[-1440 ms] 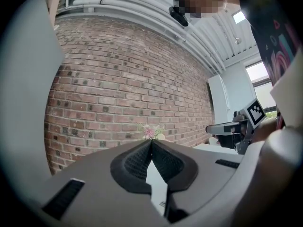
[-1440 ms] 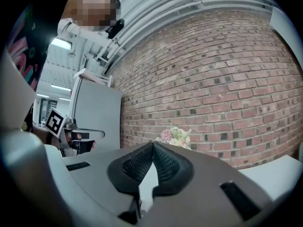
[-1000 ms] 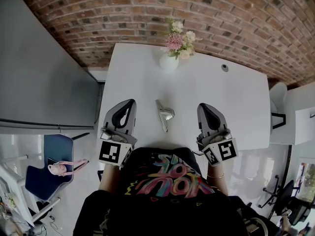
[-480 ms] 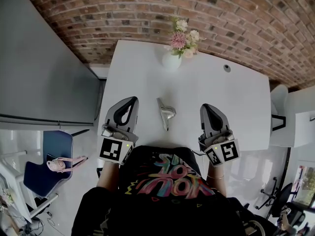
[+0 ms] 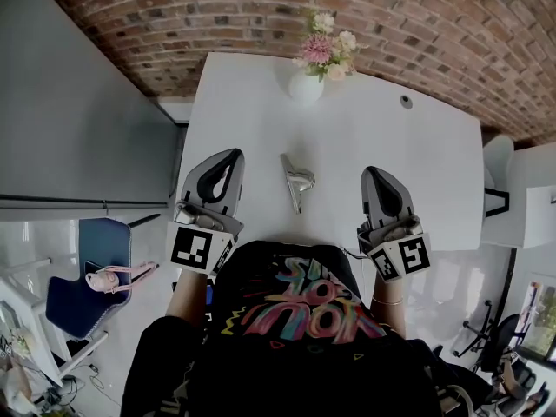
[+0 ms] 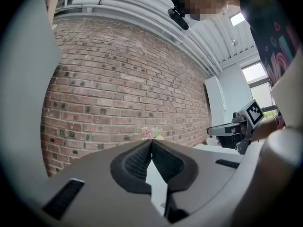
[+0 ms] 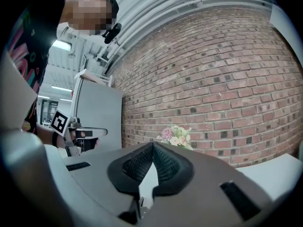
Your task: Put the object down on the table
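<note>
Metal object [image 5: 297, 182] lies flat on the white table [image 5: 417, 163], midway between two grippers.
Its long axis runs away from the person. The left gripper [image 5: 231, 156] and right gripper [image 5: 373, 174] flank it about equally, jaws pressed together on nothing. Neither gripper view shows it, and its kind is unclear.

office-like room: brick wall [image 5: 365, 7], white table [image 5: 252, 120] with cable grommet [image 5: 406, 102], blue chair [image 5: 71, 307], exposed ceiling pipes [image 6: 142, 6].
</note>
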The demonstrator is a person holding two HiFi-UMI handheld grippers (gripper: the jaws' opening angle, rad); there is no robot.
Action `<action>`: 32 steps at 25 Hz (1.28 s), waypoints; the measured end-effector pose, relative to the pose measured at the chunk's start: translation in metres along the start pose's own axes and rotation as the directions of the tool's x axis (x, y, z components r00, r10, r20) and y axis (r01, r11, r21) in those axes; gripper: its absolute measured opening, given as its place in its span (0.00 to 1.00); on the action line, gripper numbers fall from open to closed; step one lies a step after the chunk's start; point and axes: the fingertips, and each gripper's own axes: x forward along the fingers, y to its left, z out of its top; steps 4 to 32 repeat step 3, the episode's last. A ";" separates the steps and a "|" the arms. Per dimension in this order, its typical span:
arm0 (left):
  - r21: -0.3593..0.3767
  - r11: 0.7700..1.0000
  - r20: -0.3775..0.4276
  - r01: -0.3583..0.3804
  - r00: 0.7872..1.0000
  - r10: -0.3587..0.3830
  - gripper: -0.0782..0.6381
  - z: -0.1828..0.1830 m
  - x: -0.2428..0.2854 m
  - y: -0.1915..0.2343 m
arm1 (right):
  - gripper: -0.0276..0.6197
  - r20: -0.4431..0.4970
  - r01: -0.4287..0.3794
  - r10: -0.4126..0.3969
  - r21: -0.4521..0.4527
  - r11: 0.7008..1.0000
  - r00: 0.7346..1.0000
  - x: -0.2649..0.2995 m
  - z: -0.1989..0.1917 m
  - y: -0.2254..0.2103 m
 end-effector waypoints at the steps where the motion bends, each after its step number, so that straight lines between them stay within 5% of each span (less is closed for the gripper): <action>1: 0.003 1.000 0.003 0.004 1.000 -0.004 0.14 0.000 0.001 0.000 | 0.07 0.004 -0.002 0.002 -0.004 1.000 1.000 0.001 0.001 0.000; 32: 0.010 1.000 0.008 0.013 1.000 -0.013 0.14 0.001 0.003 0.001 | 0.07 0.014 -0.006 0.006 -0.012 1.000 1.000 0.003 0.002 0.000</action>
